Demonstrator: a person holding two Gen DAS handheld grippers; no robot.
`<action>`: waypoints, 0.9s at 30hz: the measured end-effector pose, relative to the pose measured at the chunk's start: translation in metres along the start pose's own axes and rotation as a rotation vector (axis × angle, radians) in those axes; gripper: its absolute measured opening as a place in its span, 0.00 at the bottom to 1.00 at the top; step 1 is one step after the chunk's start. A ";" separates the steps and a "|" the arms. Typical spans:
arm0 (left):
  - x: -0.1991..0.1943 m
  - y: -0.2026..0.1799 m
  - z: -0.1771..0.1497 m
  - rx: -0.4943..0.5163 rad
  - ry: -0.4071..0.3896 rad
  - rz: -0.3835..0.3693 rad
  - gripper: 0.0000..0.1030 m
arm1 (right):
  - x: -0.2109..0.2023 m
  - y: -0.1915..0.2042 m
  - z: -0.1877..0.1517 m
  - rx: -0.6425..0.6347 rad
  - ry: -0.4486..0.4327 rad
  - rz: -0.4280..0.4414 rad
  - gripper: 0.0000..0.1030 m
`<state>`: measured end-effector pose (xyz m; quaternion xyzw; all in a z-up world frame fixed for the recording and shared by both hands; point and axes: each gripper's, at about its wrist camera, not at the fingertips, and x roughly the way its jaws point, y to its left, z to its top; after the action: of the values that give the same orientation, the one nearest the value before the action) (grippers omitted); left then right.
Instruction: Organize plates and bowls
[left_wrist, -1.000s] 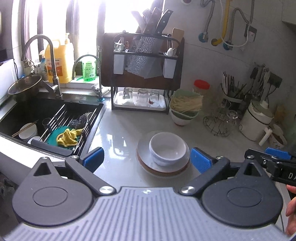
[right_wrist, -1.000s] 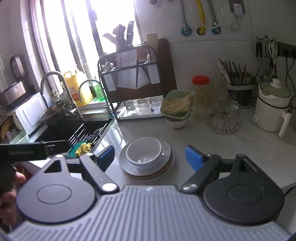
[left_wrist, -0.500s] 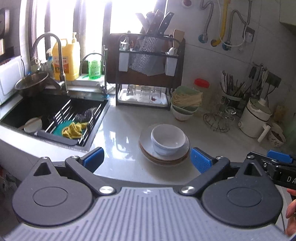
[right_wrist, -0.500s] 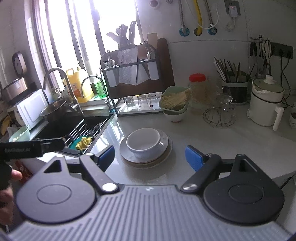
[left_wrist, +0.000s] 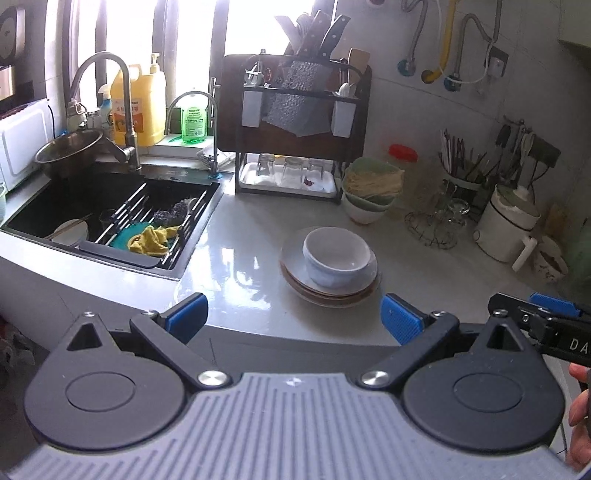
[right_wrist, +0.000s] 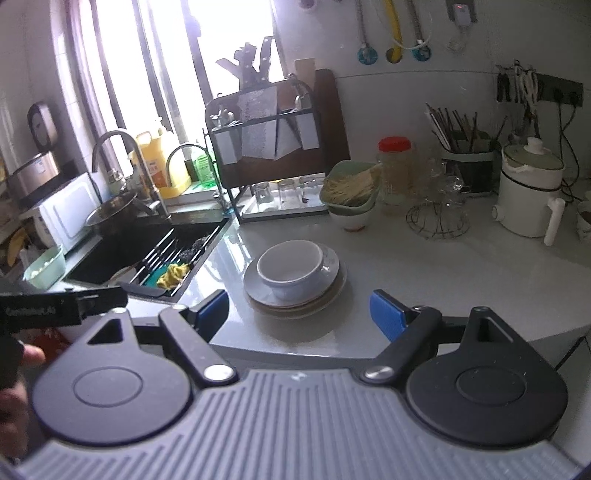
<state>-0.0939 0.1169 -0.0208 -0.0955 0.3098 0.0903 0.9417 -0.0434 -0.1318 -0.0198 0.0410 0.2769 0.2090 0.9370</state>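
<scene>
A white bowl (left_wrist: 336, 254) sits upright on a short stack of plates (left_wrist: 328, 290) near the front of the pale counter. It also shows in the right wrist view as the bowl (right_wrist: 291, 267) on the plates (right_wrist: 295, 299). My left gripper (left_wrist: 293, 319) is open and empty, held back in front of the counter edge, short of the stack. My right gripper (right_wrist: 299, 314) is open and empty too, also back from the stack. Each gripper shows at the edge of the other's view.
A black sink (left_wrist: 107, 206) with a drying rack, a yellow cloth and dishes lies to the left. Stacked bowls with noodles (left_wrist: 371, 192), a knife rack (left_wrist: 299, 125), a wire basket (left_wrist: 436, 225) and a white kettle (left_wrist: 509, 229) stand behind the plates.
Both grippers have pulled back from the stack toward the counter's front edge. The bowl and plates have not moved.
</scene>
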 end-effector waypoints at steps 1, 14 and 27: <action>-0.002 0.001 -0.001 0.002 -0.003 0.001 0.98 | -0.001 0.001 -0.001 -0.006 -0.002 -0.001 0.82; -0.004 -0.008 -0.019 0.050 -0.013 -0.005 0.98 | -0.004 0.004 -0.014 -0.030 -0.033 -0.003 0.82; 0.000 -0.009 -0.029 0.061 0.018 0.005 0.98 | -0.004 0.000 -0.022 -0.002 -0.039 -0.020 0.82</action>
<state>-0.1088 0.1018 -0.0429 -0.0671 0.3213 0.0821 0.9410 -0.0586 -0.1345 -0.0367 0.0414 0.2587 0.1988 0.9444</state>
